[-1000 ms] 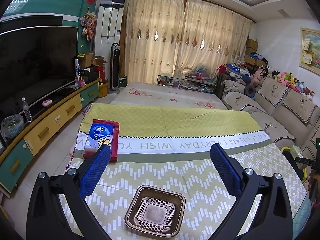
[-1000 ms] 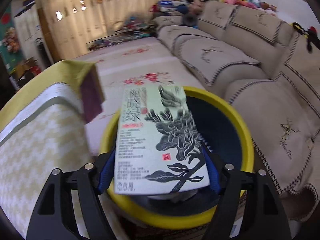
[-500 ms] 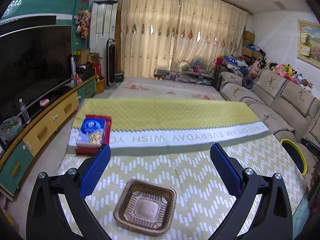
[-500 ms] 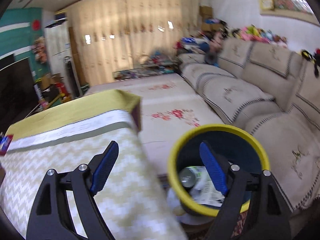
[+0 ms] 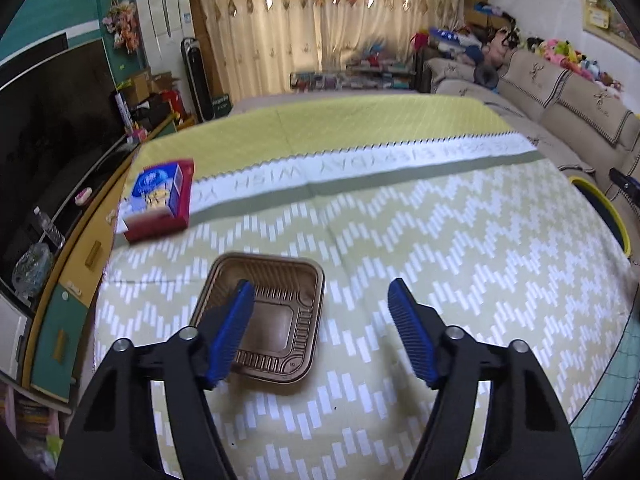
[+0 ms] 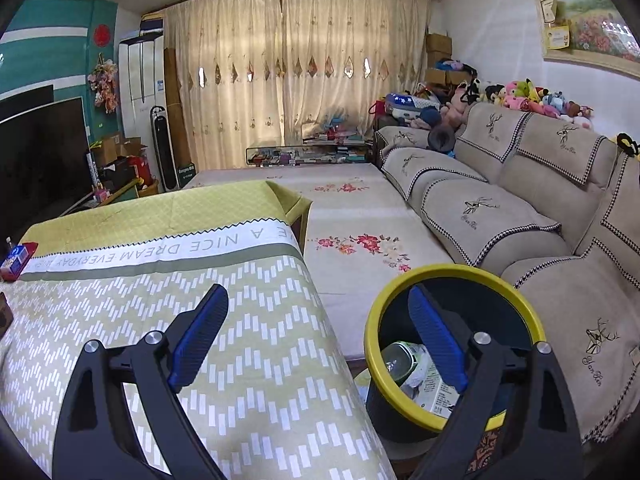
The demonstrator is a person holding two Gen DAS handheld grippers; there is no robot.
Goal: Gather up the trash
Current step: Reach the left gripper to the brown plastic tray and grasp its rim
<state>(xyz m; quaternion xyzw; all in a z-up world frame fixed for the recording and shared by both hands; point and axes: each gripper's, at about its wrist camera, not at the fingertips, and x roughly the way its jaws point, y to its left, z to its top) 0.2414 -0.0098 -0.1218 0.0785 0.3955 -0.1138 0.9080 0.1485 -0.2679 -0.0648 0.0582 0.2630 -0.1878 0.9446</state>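
The left gripper (image 5: 320,294) is closing around the brown plastic tray (image 5: 267,316) on the bench (image 5: 460,248), pads not touching it. The right gripper (image 6: 318,306) is opening, empty, beside the yellow-rimmed trash bin (image 6: 528,316).

Left wrist view: left pad of the left gripper (image 5: 320,300) covers the near-left part of the brown plastic tray (image 5: 280,316); whether it touches the tray cannot be told. Jaws closing. Lettering on the bench (image 5: 460,240) cloth is blurred there. Yellow-rimmed bin (image 5: 612,216) is cut off by the lens edge at right.

Right wrist view: right gripper (image 6: 320,312), jaws opening, right finger hides part of the bin's (image 6: 452,276) contents; a bottle-like item and printed paper show, details too small. Red box (image 6: 16,258) is cropped at left edge.
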